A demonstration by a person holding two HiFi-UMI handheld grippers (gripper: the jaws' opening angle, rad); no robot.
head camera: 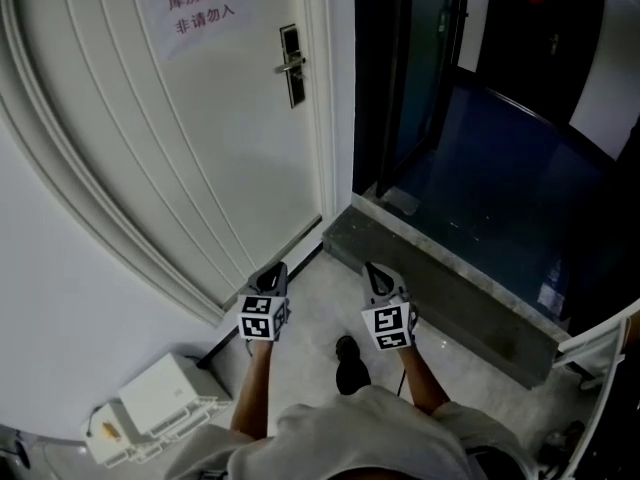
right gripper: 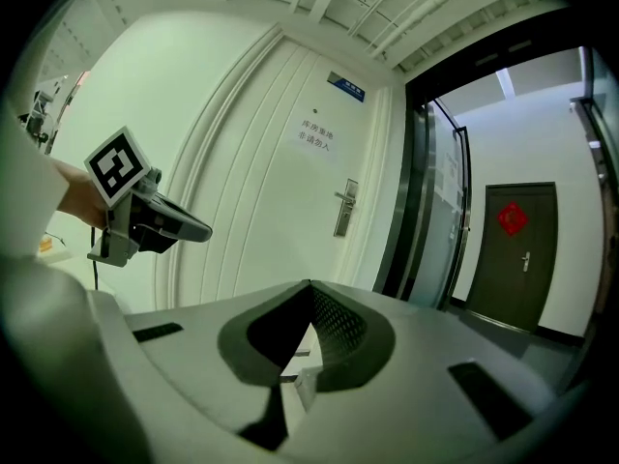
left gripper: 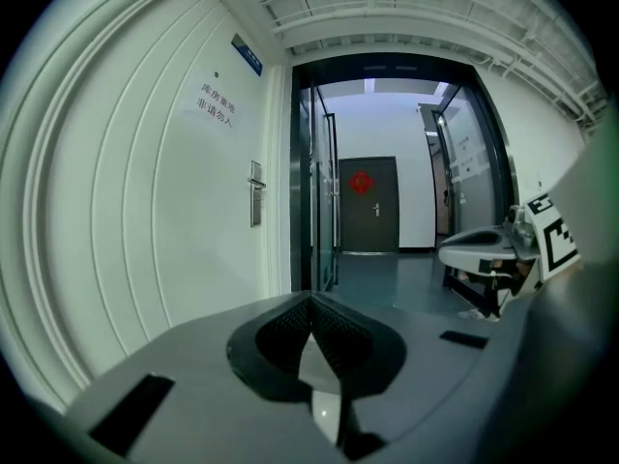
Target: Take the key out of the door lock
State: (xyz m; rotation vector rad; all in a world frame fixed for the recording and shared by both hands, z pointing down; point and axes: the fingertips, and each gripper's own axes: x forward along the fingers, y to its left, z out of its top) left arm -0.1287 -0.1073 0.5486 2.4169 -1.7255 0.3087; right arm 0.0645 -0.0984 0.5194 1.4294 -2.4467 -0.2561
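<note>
We face the white door (head camera: pixel 190 158), which fills the left of the head view; to its right a dark corridor opens past a stone step (head camera: pixel 450 278). Both tools hang low in front of our body, well apart from the door. The left gripper (head camera: pixel 272 274) and the right gripper (head camera: pixel 375 274) point forward side by side, and each one's own view shows its jaws pressed together at the tips with nothing between them. High near the door's right edge sits the lock (head camera: pixel 292 65), a dark upright plate with a lever handle (head camera: pixel 286 66) across it. The key should be in that plate, but it is too small for us to pick out in any view, so we judge that the task has not yet begun. The step in hand is the approach. To do it well, we move close until the plate fills a gripper view and the key shows plainly. We part the chosen gripper's jaws before they arrive and bring them in square to the plate, clear of the handle. We close on the key's flat head rather than its shaft and check that it is turned to where it can come out. Then we draw straight back along its axis, since a sideways pull could bind or bend it.
</note>
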